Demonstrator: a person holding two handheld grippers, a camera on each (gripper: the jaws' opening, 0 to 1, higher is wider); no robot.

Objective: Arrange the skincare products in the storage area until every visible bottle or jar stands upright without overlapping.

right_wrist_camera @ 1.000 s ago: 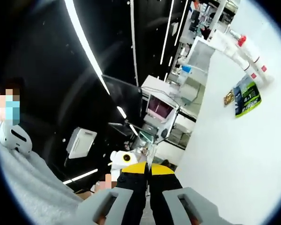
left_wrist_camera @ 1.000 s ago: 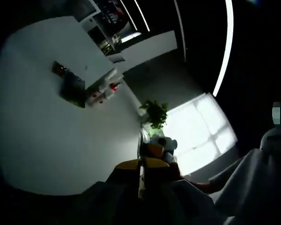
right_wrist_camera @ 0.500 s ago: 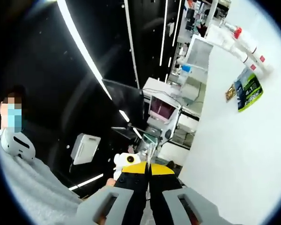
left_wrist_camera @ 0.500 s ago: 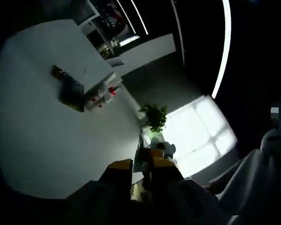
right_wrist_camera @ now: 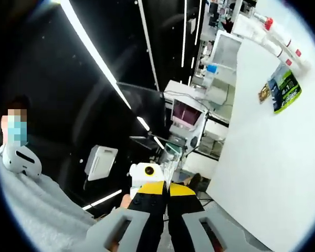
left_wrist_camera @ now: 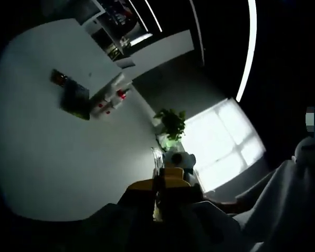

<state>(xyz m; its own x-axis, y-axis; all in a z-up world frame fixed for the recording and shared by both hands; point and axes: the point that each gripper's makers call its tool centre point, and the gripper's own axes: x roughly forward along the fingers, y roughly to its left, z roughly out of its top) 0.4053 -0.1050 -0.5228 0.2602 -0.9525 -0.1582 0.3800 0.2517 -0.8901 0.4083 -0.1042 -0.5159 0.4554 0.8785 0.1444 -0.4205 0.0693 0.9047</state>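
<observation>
Left gripper view: white bottles (left_wrist_camera: 111, 100) lie beside a dark packet (left_wrist_camera: 75, 100) on the white desk (left_wrist_camera: 52, 157), far off. Left gripper (left_wrist_camera: 158, 195) and right gripper (right_wrist_camera: 167, 191): jaws together, empty. Judged: nothing upright yet; arranging remains.

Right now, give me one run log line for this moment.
left tool shut, empty | right tool shut, empty | white tubes, green packet on table, untouched

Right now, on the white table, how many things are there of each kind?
White bottles with red caps: 3
Green packet: 1
Small dark sachet: 1
Total: 5
</observation>
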